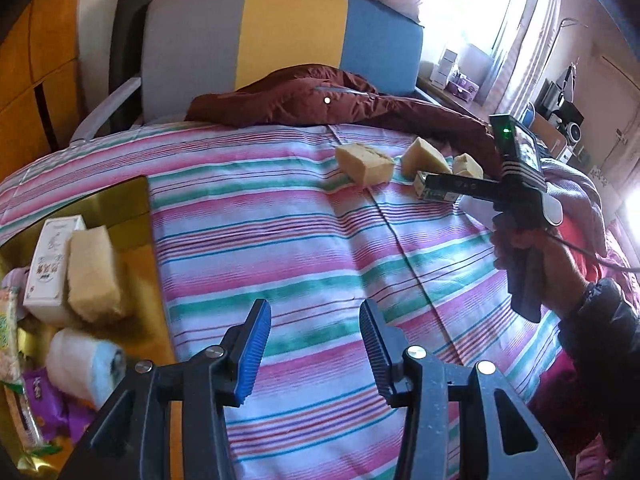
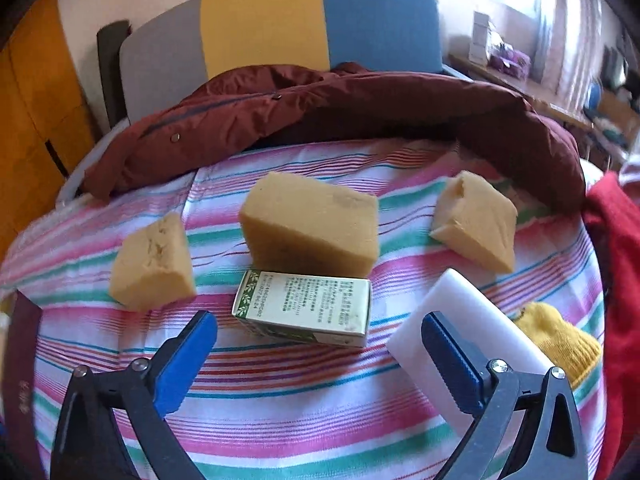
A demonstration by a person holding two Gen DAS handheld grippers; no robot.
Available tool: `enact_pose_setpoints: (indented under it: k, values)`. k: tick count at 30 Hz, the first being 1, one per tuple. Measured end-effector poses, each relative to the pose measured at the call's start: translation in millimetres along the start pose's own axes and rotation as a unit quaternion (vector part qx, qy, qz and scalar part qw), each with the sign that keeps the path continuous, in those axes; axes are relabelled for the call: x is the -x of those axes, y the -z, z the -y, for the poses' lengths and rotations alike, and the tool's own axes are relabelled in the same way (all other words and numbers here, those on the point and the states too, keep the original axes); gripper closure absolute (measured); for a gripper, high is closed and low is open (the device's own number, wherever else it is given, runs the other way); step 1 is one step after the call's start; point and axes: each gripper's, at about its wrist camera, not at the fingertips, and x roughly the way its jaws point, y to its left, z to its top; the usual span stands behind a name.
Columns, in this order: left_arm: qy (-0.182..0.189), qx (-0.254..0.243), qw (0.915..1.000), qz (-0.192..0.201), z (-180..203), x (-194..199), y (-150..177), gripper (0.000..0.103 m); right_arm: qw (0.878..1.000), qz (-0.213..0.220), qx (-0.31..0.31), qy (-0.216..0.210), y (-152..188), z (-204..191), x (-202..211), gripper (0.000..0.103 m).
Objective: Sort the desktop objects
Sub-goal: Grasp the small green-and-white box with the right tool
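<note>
Right gripper (image 2: 320, 360) lining up on the small green box (image 2: 304, 308)
Both tongs are gaping, holding nothing; left gripper (image 1: 314, 344) is idling beside the gold tray (image 1: 132, 200); closing squarely comes next

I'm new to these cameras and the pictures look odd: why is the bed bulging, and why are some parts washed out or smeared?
Both views are fisheye, so the striped bedspread curves like a dome. In the left wrist view the window is blown out white and the box of sorted things at the left edge is blurred. In the right wrist view the shelf by the window is smeared.
</note>
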Motion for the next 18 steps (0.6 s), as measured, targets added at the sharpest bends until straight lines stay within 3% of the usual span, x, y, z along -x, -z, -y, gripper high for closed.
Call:
enact_pose_setpoints:
  k: [8, 9, 11, 18]
  values:
    - [0.001, -0.011, 0.9999, -0.010, 14, -19, -21, 0.056, 1.000, -0.001, 0.017, 0.022, -1, -5, -17, 0.002]
    - [0.000, -0.012, 0.9999, -0.011, 15, -23, -24, 0.056, 1.000, 0.004, 0.014, 0.024, -1, -3, -17, 0.007]
    - [0.001, -0.009, 0.9998, -0.017, 17, -30, -30, 0.056, 1.000, 0.001, 0.014, 0.018, -1, -2, -18, 0.028]
    - [0.019, 0.007, 0.9994, -0.026, 22, -53, -55, 0.056, 1.000, -0.023, 0.016, -0.008, -7, -9, -17, 0.028]
